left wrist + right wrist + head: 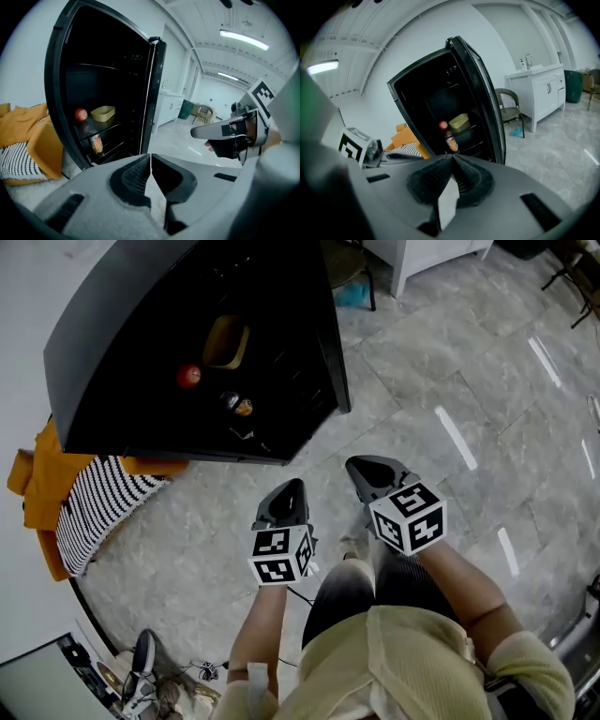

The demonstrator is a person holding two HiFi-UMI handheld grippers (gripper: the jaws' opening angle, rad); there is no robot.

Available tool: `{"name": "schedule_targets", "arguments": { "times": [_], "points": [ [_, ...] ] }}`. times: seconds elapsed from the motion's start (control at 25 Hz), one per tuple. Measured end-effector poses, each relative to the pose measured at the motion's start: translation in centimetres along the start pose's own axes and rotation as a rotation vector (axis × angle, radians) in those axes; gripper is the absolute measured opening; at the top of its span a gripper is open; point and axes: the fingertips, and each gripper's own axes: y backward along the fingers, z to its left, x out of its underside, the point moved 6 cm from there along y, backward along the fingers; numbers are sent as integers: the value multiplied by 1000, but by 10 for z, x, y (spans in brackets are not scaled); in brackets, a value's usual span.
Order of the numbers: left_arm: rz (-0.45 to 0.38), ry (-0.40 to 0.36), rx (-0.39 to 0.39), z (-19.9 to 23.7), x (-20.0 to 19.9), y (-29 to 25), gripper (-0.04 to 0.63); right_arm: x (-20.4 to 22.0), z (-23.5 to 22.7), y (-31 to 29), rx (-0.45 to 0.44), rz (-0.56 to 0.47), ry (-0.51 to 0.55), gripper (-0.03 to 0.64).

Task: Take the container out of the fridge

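The fridge (98,329) stands open, exposing the container (226,341) on its shelf. The left tool (289,495) and right tool (367,474), closed and empty, wait outside the fridge.

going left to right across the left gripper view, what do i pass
orange cushion → round red apple → shallow yellow plastic container → open black fridge door → white cabinet → right gripper
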Motion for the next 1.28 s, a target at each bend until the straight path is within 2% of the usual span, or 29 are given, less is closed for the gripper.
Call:
{"name": "schedule_targets", "arguments": {
  "times": [0.2,0.36,0.56,0.8,1.0,1.12,1.28],
  "points": [
    [3,-60,-9,6,-2,-19,26,-3,-13,-21,-10,-4,1,28],
    [-1,-73,-41,18,-6,-34,26,-9,-20,-37,-26,-10,12,28],
    [-23,-91,-29,33,-16,-51,26,-14,-28,-55,-52,-11,24,28],
    [-29,-4,-54,52,-21,-68,26,-8,-34,-79,-78,24,29,28],
    [-52,-25,-55,60,-33,-85,26,-7,-36,-96,-103,53,46,28],
    [-52,-32,-83,74,-40,-93,26,-5,-36,-110,-114,70,41,28],
    [-63,-7,-118,91,-51,-103,28,-8,-38,-126,-121,58,5,28]
  ]
}}
